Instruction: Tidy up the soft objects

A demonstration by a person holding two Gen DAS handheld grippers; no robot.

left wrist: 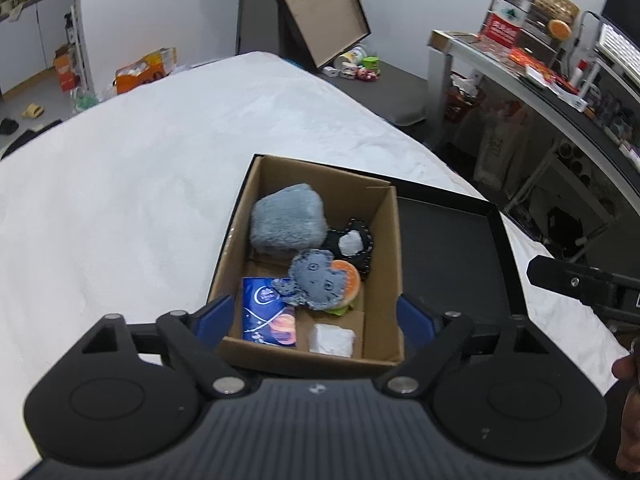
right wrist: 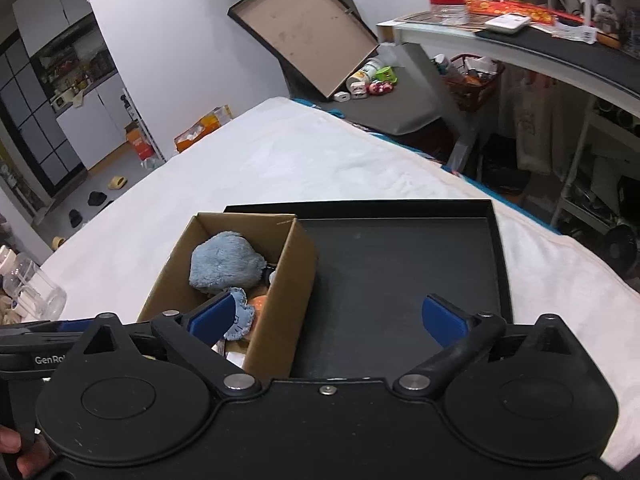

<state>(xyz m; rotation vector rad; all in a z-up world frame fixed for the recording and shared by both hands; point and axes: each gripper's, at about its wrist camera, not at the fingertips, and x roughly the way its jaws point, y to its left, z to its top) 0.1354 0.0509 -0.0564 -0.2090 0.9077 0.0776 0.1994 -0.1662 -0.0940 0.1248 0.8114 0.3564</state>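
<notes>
With both your left claw (left wrist: pixel 314 316) and right claw (right wrist: pixel 328 316) spread and empty over the cardboard box (left wrist: pixel 390 240), a low pass could snag its wall and tip the plush toys (left wrist: pixel 286 216) out.

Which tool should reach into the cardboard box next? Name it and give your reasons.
Probably the left tool: its open jaws sit right over the cardboard box and the grey plush. The right tool hangs mostly over the black tray.
</notes>
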